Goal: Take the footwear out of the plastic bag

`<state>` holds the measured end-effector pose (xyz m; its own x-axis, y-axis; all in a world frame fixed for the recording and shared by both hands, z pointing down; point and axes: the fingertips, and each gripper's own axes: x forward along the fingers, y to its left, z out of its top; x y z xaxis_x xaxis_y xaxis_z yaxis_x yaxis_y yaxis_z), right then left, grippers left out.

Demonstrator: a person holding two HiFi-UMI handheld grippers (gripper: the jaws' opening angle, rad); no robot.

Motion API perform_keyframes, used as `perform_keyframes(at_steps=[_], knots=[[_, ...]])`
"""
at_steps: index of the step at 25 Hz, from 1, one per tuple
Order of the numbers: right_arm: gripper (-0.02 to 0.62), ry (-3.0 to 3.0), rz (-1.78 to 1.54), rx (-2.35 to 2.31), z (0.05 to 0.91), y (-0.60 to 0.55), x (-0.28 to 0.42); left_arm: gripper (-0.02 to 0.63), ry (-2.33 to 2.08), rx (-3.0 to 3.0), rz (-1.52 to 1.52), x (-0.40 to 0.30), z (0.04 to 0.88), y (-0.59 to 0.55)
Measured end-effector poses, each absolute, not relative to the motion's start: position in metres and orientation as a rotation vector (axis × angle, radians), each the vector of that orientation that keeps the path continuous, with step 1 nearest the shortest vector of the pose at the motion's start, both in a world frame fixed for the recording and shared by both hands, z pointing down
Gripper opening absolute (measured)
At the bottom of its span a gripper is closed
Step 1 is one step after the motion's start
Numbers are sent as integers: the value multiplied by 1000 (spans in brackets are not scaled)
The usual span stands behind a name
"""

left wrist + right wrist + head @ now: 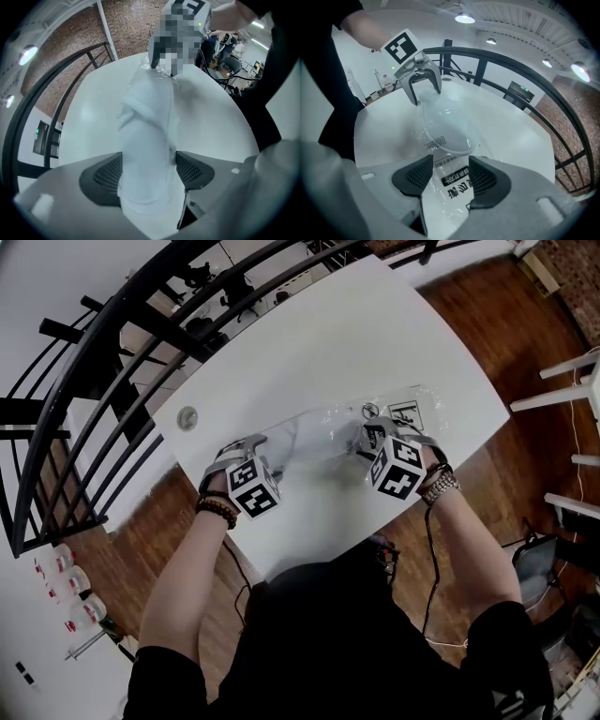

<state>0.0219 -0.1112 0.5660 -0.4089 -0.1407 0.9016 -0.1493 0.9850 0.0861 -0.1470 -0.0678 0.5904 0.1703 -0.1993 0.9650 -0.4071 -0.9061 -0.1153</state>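
Observation:
A clear plastic bag (342, 423) lies on the white table (375, 343) between my two grippers, with white footwear (309, 434) in its left part. In the left gripper view the footwear (145, 136) runs between the jaws of my left gripper (147, 161) and fills the gap; it does not look squeezed. My right gripper (451, 169) stands open over the bag's printed end (452, 177), with the footwear's rounded end (449, 129) just beyond it. Across the bag, the left gripper (424, 86) faces me.
A black railing (112, 343) runs along the table's far left side. A round cable port (187, 418) sits near the table's left corner. Wooden floor surrounds the table, with white bottles (66, 582) at the left and white furniture (572, 390) at the right.

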Motion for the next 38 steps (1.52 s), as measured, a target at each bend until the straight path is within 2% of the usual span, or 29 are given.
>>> perform_keyframes(at_steps=[9, 22, 32, 38], knots=[[222, -1959, 91, 314, 577, -125, 53, 321, -648, 2257, 1835, -157, 588, -63], [222, -1883, 231, 598, 582, -158, 103, 314, -839, 2120, 1748, -189, 588, -64], [222, -1918, 212, 677, 570, -167, 102, 281, -979, 2133, 1677, -190, 577, -74], [222, -1979, 177, 711, 549, -169, 99, 282, -1070, 2199, 1597, -180, 556, -79]])
